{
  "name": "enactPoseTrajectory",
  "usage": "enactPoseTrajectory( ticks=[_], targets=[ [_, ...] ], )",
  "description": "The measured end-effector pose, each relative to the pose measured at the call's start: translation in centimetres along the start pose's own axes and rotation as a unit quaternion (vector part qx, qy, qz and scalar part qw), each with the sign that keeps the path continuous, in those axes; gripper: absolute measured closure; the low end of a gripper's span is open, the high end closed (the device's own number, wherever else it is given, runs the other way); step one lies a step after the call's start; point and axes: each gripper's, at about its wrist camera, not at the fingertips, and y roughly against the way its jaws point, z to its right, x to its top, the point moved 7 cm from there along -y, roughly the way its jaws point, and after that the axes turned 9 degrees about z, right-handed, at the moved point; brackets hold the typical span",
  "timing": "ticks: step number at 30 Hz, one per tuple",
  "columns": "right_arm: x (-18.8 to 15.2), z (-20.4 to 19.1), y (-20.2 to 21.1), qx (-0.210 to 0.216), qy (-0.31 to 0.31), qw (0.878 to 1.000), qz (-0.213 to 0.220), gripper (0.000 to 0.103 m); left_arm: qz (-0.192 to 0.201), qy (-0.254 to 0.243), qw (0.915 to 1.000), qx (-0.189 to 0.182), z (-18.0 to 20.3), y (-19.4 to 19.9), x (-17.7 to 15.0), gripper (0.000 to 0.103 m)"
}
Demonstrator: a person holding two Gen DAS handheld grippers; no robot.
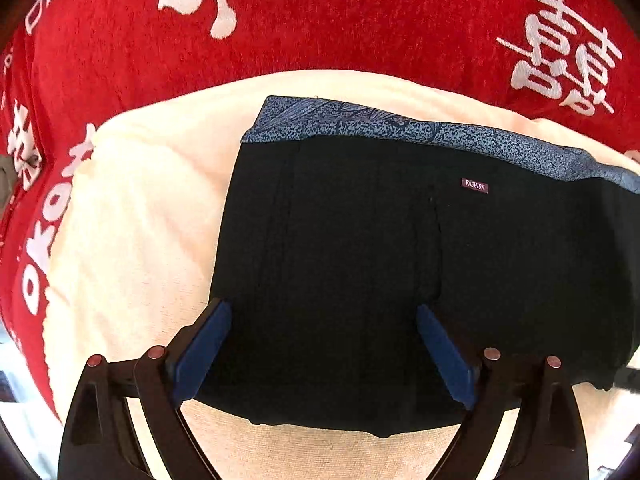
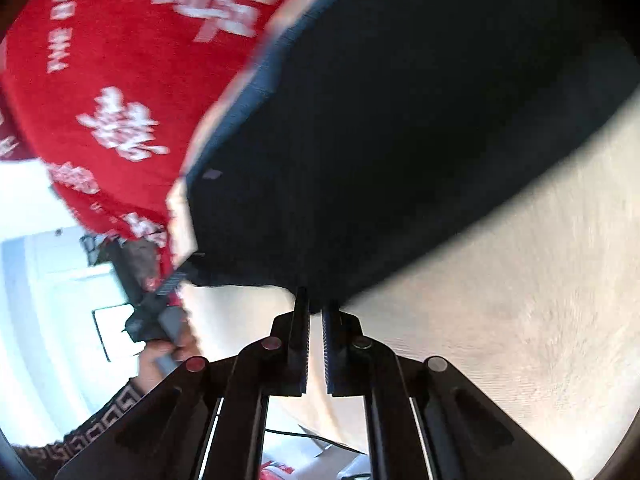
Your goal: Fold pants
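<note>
Your left gripper [image 1: 324, 312] points steeply down over the one pair of pants [image 1: 400, 264], its two blue pads [image 1: 204, 352] spread wide and released, nothing pinched between them. The pants lie folded into a black block just beyond and between those pads, spreading off to their right. One blue patterned waistband [image 1: 420, 132] runs along the edge farthest from the gripper, and one small label reading FASHION [image 1: 475, 185] sits just below it (the only tag you can see). Under the pants is one cream cloth [image 1: 136, 216], and beyond that one red blanket [image 1: 360, 20] with white characters.

Your right gripper [image 2: 316, 304] is clenched, its two fingers almost together, with the tips meeting the near edge of the pants; whether cloth is actually nipped there you cannot tell from the blurred view. To the left of this gripper your left hand [image 2: 160, 356] grips the other tool's handle, a patterned sleeve [image 2: 96, 428] below it.
</note>
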Motion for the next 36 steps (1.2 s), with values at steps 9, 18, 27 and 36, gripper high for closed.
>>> enactPoseTrajectory(
  ticks=[9,18,27,36],
  targets=[
    [5.7,-1.8,8.3,-0.141,0.196,0.968,0.064,0.089,0.012,-0.017,0.9985,-0.051,9.1,5.7,1.0,0.008],
    [8.8,1.8,9.4,-0.228,0.263,0.935,0.065,0.090,0.005,-0.055,0.9964,-0.065,20.9,3.2,-2.8,0.008],
    [15.7,-3.0,10.0,-0.157,0.268,0.947,0.087,0.042,0.028,-0.049,0.9975,-0.043,22.1,1.9,6.9,0.008],
    [24.4,0.8,6.7,-0.239,0.262,0.929,0.104,0.103,0.014,-0.004,0.9987,0.049,19.3,-5.1,10.2,0.008]
  ],
)
